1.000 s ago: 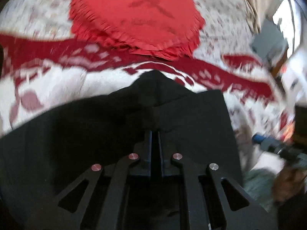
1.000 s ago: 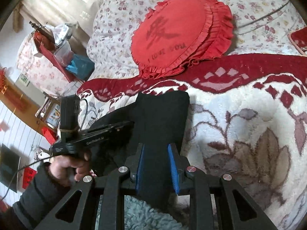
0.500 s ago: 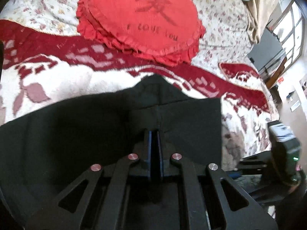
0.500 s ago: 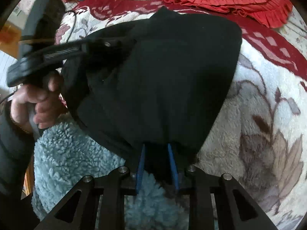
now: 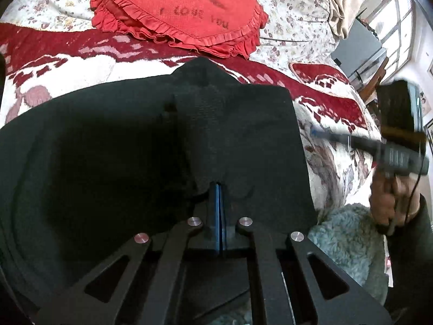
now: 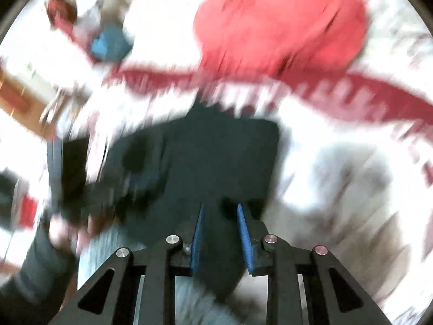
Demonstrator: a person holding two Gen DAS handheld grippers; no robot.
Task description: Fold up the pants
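Observation:
Black pants [image 5: 135,149] lie spread over the blanket and fill the lower half of the left wrist view. My left gripper [image 5: 218,187] is shut, blue pads together, with the pants' near edge puckered around its tips. The right gripper [image 5: 315,132], held by a hand [image 5: 389,197], reaches the pants' right edge. The right wrist view is heavily blurred. There the right gripper [image 6: 220,216] has its blue pads [image 6: 199,233] apart, with a thick fold of the black pants [image 6: 216,157] pinched between them. The left gripper [image 6: 67,162] is a dark smear at the left.
A round red ruffled cushion [image 5: 178,10] lies beyond the pants on a floral bedcover [image 5: 292,2]. A red and white patterned blanket [image 5: 81,62] is under the pants. A teal fluffy cloth [image 5: 349,233] lies at the near right. A window and furniture [image 5: 360,46] stand at the far right.
The right gripper and its hand came into the left view at the right. The right view pulled back from the pants and is now motion-blurred. The left pads stay together.

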